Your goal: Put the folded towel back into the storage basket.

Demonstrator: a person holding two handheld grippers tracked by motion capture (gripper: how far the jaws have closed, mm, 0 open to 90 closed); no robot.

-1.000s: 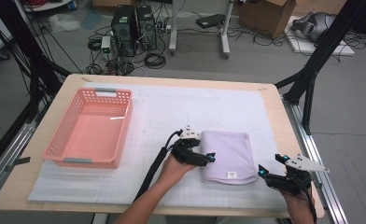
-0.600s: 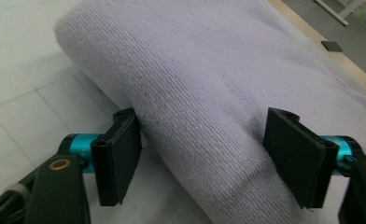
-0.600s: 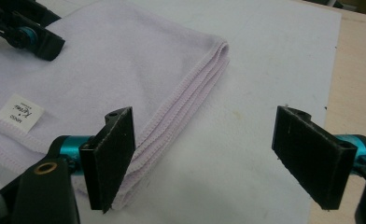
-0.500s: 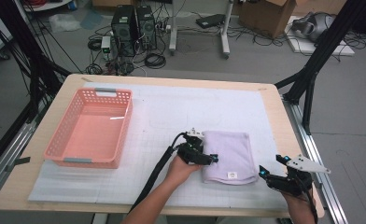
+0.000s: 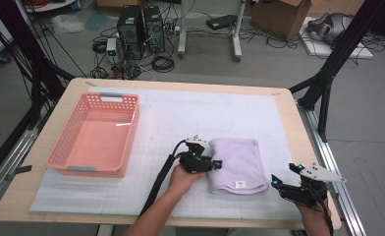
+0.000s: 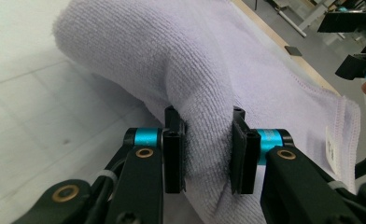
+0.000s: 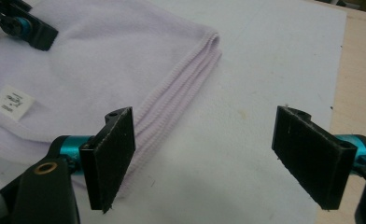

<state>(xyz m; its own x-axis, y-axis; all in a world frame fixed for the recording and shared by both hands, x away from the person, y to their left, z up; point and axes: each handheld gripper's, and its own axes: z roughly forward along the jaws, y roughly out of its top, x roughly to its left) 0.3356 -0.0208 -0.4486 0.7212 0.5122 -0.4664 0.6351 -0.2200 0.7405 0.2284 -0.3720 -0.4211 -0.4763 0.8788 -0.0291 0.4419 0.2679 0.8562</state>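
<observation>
Left gripper view: left gripper [image 6: 208, 156] has just clamped the towel's [image 6: 228, 74] fold; right gripper [image 7: 216, 156] stays agape.

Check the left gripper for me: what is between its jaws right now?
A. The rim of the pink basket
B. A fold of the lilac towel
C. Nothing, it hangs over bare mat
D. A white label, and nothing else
B: in the left gripper view, the left gripper has both pads pressed into a bunched ridge of the lilac towel, its jaws having just been closing; the pink basket sits apart, farther left on the table.
</observation>
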